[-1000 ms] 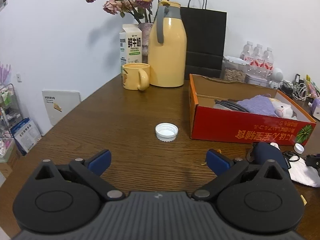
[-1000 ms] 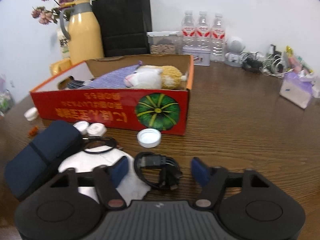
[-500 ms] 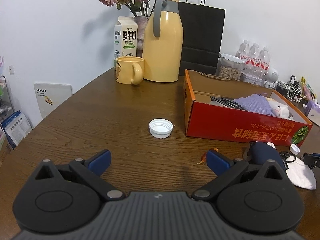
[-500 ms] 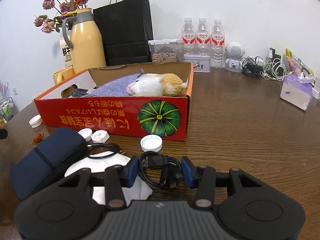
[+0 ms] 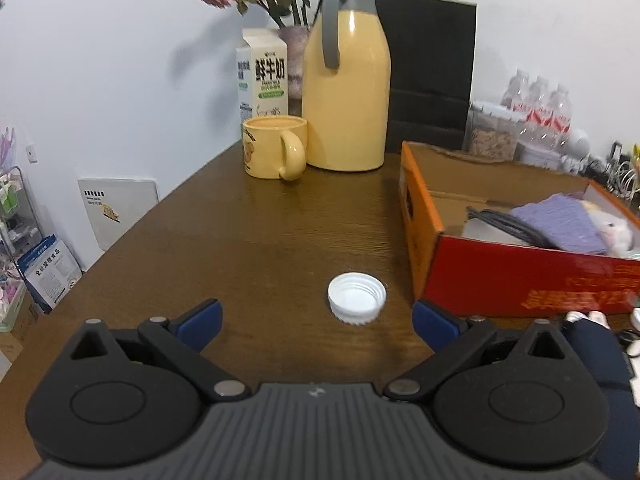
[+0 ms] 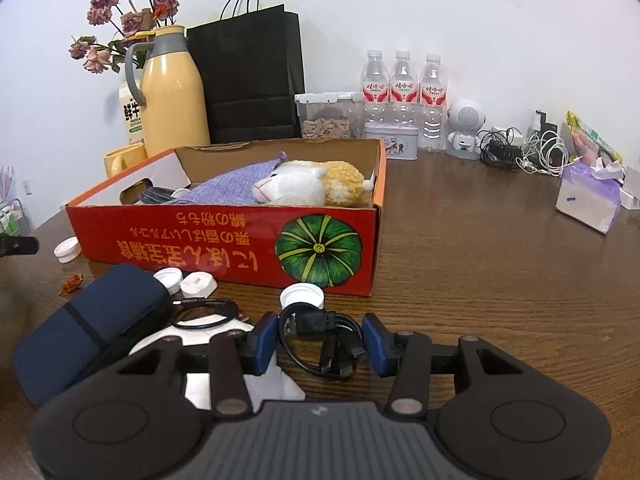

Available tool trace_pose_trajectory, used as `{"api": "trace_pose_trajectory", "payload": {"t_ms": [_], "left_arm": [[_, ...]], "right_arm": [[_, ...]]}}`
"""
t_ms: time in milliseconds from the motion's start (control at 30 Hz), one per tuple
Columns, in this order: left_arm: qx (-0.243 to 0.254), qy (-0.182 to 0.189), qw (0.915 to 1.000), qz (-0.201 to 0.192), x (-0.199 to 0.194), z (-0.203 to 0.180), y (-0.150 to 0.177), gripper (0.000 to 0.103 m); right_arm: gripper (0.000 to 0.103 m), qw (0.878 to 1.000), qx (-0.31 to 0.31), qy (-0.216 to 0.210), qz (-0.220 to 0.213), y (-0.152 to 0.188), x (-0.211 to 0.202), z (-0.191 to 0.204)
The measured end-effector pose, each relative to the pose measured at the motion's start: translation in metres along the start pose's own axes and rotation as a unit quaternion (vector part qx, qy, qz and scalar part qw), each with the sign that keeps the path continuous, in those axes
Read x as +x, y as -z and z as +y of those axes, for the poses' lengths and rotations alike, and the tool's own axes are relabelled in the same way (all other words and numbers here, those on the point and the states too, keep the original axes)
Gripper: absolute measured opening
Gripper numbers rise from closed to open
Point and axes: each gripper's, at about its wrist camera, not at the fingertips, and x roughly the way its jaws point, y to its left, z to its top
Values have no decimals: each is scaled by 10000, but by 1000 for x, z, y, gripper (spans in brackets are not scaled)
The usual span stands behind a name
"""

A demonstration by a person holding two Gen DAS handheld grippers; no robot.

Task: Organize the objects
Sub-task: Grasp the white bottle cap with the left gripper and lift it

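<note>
A red cardboard box (image 6: 224,240) holds a purple cloth, a plush toy (image 6: 308,184) and a dark cable; it also shows in the left wrist view (image 5: 520,276). My right gripper (image 6: 322,342) has its blue pads on both sides of a coiled black USB cable (image 6: 324,340) lying on the table in front of the box. My left gripper (image 5: 316,324) is open and empty, just behind a white bottle cap (image 5: 357,297) that lies left of the box.
A navy pouch (image 6: 84,328), white caps (image 6: 302,296), a white cloth and a thin black cable (image 6: 204,312) lie before the box. A yellow mug (image 5: 274,147), yellow thermos (image 5: 346,80), milk carton, black bag and water bottles (image 6: 402,92) stand at the back. A tissue pack (image 6: 588,200) lies right.
My right gripper's jaws have narrowed from wide open to close around the coiled USB cable. My left gripper has shifted left and nearer the white cap, still open.
</note>
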Motion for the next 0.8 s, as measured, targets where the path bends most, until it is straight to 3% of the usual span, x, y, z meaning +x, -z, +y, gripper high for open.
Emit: {"api": "trace_pose_trajectory", "payload": {"t_ms": [233, 667, 733, 800], "left_arm": [[136, -102, 9993, 343, 38, -5, -6, 103], [72, -199, 9994, 291, 63, -11, -11, 103], [84, -185, 9993, 322, 64, -12, -10, 94], [83, -184, 9990, 398, 65, -12, -9, 74]], "right_arm": [[45, 9999, -59, 4, -102, -1, 1, 3], [45, 9998, -183, -96, -63, -2, 4, 14], [45, 9998, -162, -97, -60, -2, 4, 14], [45, 9998, -159, -94, -62, -2, 3, 13]]}}
